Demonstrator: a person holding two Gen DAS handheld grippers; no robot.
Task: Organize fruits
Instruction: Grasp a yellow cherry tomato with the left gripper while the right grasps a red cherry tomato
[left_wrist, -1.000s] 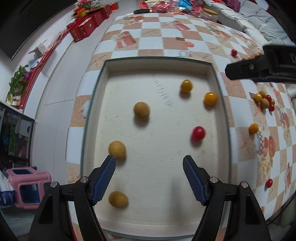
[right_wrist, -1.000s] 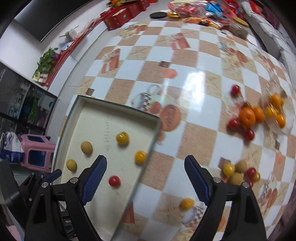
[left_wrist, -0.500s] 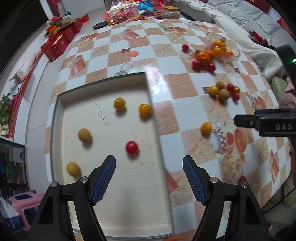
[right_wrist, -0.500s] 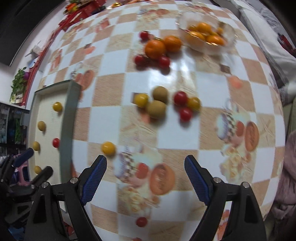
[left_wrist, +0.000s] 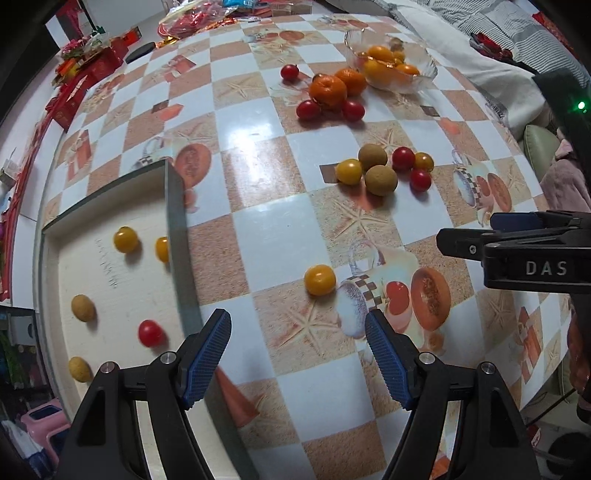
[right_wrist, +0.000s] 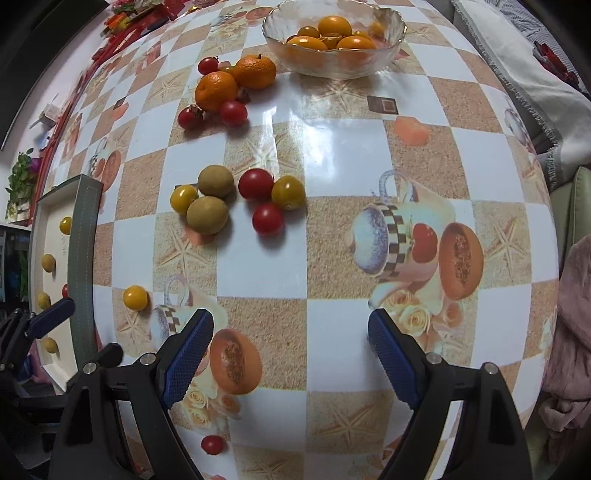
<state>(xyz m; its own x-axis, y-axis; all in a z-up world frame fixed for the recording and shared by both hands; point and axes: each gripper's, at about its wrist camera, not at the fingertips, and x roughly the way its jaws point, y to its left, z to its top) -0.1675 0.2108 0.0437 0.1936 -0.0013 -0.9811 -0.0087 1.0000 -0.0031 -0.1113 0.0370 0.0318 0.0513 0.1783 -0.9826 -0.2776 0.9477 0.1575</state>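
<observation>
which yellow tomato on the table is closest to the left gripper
The lone yellow tomato just ahead of the open left gripper, lying apart from the rest. The other yellow ones sit farther off in the mixed cluster.

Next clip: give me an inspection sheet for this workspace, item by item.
Surface: table under a glossy checkered cloth.
Job's things: tray holding small fruits; bowl of yellow fruit; loose cluster, two oranges with red tomatoes, one yellow tomato alone.
Clutter: red boxes and packets at the far edge.
Grippers: left tongs open, empty; right tongs open, empty.
Cables: nothing seen.
Surroundings: sofa, plant, pink stool.
</observation>
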